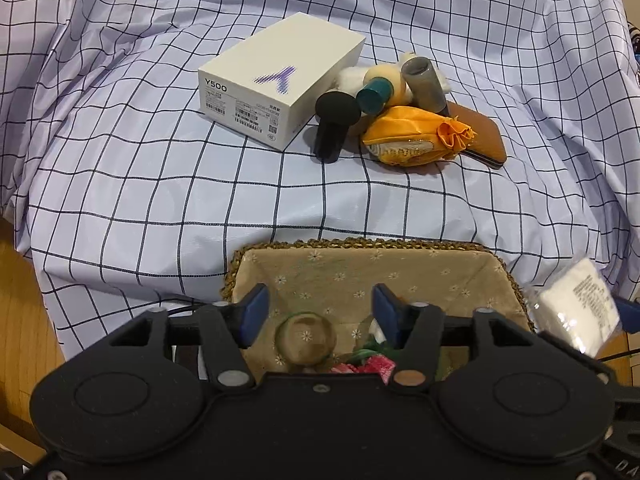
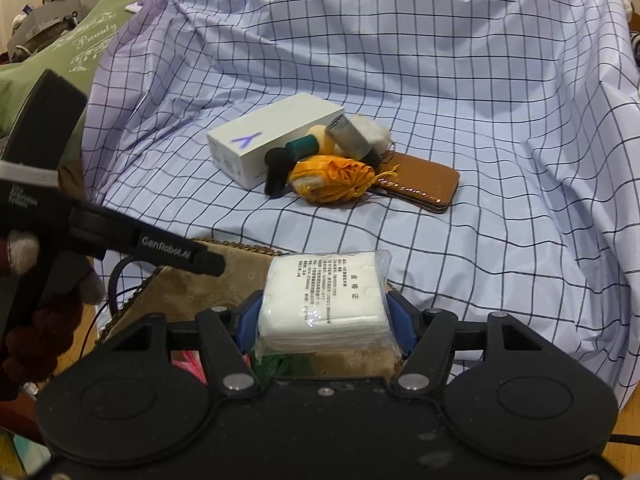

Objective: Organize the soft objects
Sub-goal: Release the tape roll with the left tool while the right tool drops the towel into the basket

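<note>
My left gripper (image 1: 320, 306) hangs open over a woven basket (image 1: 360, 244) with a flowered cloth lining. Nothing sits between its blue pads (image 1: 256, 308). Under it in the basket lie a clear ball (image 1: 306, 338) and a red and green soft thing (image 1: 372, 364). My right gripper (image 2: 325, 312) is shut on a white packet of cotton pads (image 2: 324, 300) in clear wrap, above the basket's (image 2: 192, 280) right end. The packet (image 1: 576, 312) also shows at the right in the left wrist view. Further back lie an orange pouch (image 1: 416, 134) and a white and yellow plush (image 1: 384, 76).
Beside the pouch on the checked sheet (image 1: 160, 200) lie a white Y500 box (image 1: 280, 76), a black knob-headed tool (image 1: 332, 124), a teal tube (image 1: 374, 96), a grey cylinder (image 1: 424, 84) and a brown case (image 1: 480, 136). A green cushion (image 2: 80, 48) lies at the back left. Wooden floor (image 1: 20, 300) lies left.
</note>
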